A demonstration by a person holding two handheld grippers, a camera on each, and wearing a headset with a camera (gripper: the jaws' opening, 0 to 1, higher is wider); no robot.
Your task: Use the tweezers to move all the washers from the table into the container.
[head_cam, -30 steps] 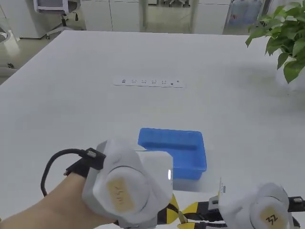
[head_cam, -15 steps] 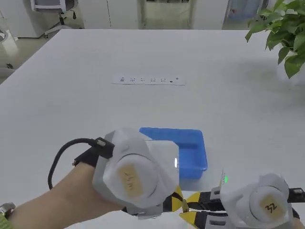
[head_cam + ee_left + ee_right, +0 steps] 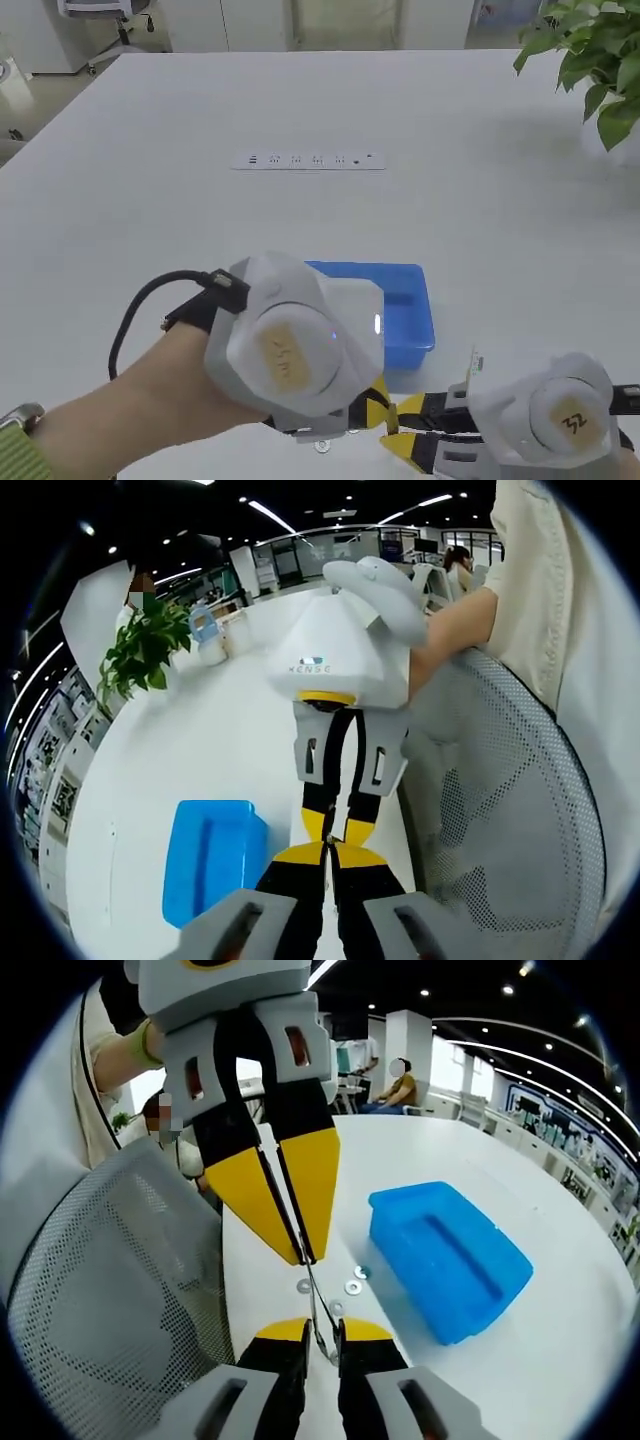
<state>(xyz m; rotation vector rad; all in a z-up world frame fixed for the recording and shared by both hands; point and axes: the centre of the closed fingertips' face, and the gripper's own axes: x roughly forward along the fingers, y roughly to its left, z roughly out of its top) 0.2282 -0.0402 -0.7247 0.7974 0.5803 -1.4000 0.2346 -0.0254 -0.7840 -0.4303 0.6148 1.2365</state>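
Because both sets of jaws meet tip to tip above the table point(image 3: 300, 90), I judge a handover or re-grip is under way; the blue container point(image 3: 450, 1255) sits ahead and right of the right gripper point(image 3: 320, 1332); it and the left gripper point(image 3: 327, 848) are each pinched shut on the tweezers point(image 3: 313, 1300), whose long axis runs jaw to jaw (which end is the tip I cannot tell); four washers point(image 3: 352, 1287) lie just beneath, towards the container.

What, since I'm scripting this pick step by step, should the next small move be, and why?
Probably open one gripper's tongs so the tweezers sit in a single grip: the left gripper and right gripper both pinch them, while the washers lie untouched on the table beside the blue container.
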